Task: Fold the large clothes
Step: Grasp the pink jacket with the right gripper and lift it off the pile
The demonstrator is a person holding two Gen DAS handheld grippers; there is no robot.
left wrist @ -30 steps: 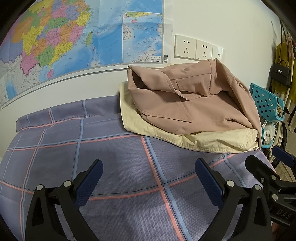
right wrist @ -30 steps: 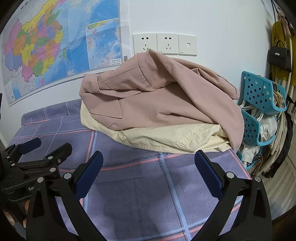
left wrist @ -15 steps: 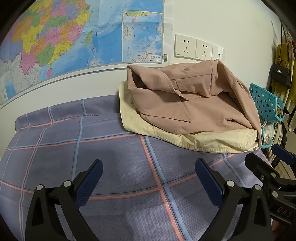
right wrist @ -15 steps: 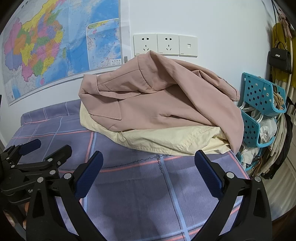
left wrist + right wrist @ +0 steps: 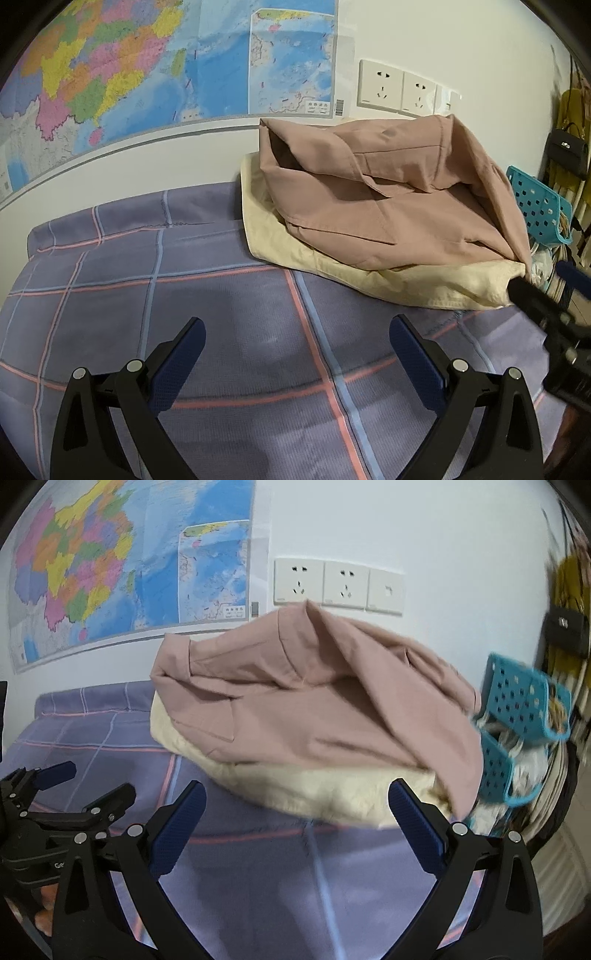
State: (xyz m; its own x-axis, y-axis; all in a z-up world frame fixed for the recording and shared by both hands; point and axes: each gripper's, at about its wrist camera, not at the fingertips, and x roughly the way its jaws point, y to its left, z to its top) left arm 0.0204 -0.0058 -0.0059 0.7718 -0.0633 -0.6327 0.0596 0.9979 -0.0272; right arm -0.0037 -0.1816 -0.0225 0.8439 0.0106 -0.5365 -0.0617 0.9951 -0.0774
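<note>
A pink garment (image 5: 388,195) lies crumpled on top of a cream garment (image 5: 332,266) at the back right of a bed with a purple plaid cover (image 5: 184,295). The pile also shows in the right wrist view, pink (image 5: 295,709) over cream (image 5: 314,790). My left gripper (image 5: 295,347) is open and empty above the bare cover, short of the pile. My right gripper (image 5: 295,812) is open and empty, close to the front edge of the cream garment. Each gripper shows at the edge of the other's view.
A wall with a coloured map (image 5: 147,66) and white sockets (image 5: 336,587) stands right behind the bed. Blue perforated baskets (image 5: 524,716) with clutter, hanging clothes and a black bag (image 5: 565,631) stand to the right of the bed.
My right gripper has moved forward toward the clothes pile, which looms larger and is blurred. My left gripper has barely moved.
</note>
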